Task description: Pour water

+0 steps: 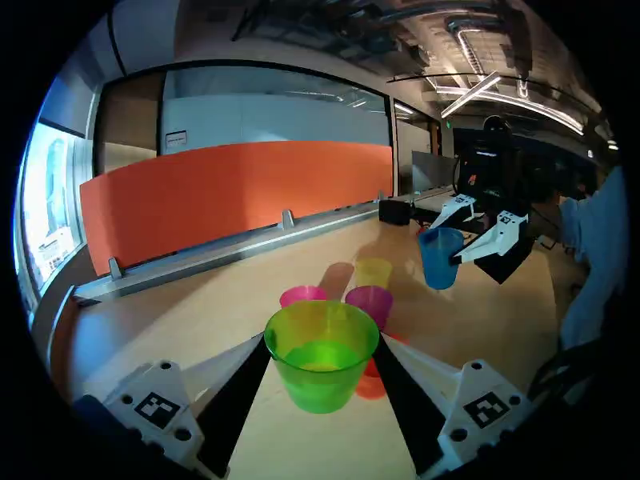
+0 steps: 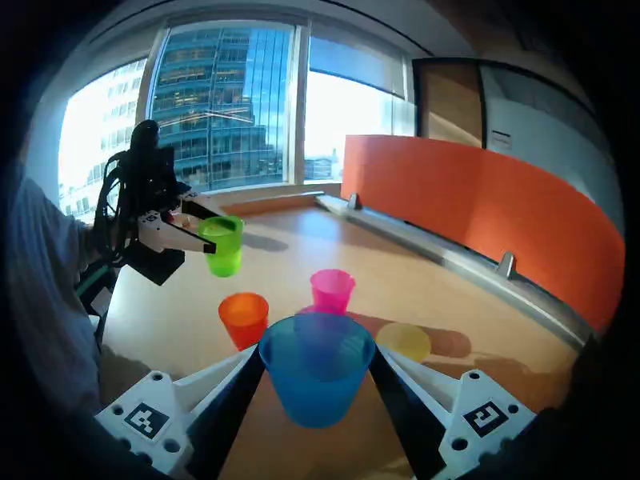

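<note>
Over the table (image 1: 496, 320), left gripper (image 1: 322, 346) jaws pinch upright green cup (image 1: 322, 380); right gripper (image 2: 317, 356) jaws pinch upright blue cup (image 2: 317, 392); pour judged not yet begun

Office room w/ a long light-wood table (image 1: 480, 320). An orange partition (image 1: 240, 192) runs along its far edge, set in a grey metal rail (image 1: 232, 246) w/ small brackets. Behind the partition is a glass wall (image 1: 272, 108) in a dark frame, w/ a brown wood panel (image 2: 448, 100) beside it. Big windows (image 2: 232, 104) at the table's end let in bright daylight; glass high-rise bldgs (image 2: 204, 96) stand outside. The ceiling is dark w/ exposed ducts and long light strips (image 1: 472, 94), lit. Sun patches and shadows lie on the tabletop.
</note>
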The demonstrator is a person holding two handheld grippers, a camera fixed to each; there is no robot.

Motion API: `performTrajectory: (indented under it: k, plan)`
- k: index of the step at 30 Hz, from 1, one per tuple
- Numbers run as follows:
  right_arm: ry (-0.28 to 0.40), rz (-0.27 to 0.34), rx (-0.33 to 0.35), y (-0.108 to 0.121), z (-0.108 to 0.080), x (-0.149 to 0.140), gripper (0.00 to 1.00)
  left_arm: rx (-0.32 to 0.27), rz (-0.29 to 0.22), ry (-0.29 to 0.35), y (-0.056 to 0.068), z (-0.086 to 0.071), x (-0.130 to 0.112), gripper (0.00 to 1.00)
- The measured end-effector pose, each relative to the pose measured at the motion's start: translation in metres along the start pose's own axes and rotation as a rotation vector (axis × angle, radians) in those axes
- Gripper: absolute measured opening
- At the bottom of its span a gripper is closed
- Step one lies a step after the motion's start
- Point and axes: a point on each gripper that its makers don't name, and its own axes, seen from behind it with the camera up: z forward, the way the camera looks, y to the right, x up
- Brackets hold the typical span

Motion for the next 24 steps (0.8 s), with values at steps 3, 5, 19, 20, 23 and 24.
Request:
performTrajectory:
  k: [3,5,19,20,23,24]
  plan:
    - [-0.017,0.000,0.006,-0.001,0.003,-0.007,0.93,-0.004,0.000,-0.025,0.001,0.003,-0.010,0.87]
    - [-0.026,0.000,0.007,-0.001,0.004,-0.012,0.93,-0.008,0.000,-0.041,0.002,0.005,-0.016,0.87]
    - [-0.070,0.013,0.011,-0.001,0.005,-0.032,0.93,-0.022,0.001,-0.146,0.006,0.015,-0.057,0.88]
    - [-0.074,0.014,0.012,-0.002,0.005,-0.034,0.93,-0.023,0.000,-0.153,0.006,0.015,-0.060,0.88]
    - [-0.085,0.014,0.021,-0.005,0.005,-0.039,0.93,-0.027,-0.002,-0.175,0.008,0.016,-0.069,0.89]
    - [-0.088,0.013,0.023,-0.005,0.005,-0.040,0.93,-0.028,-0.002,-0.182,0.008,0.016,-0.072,0.89]
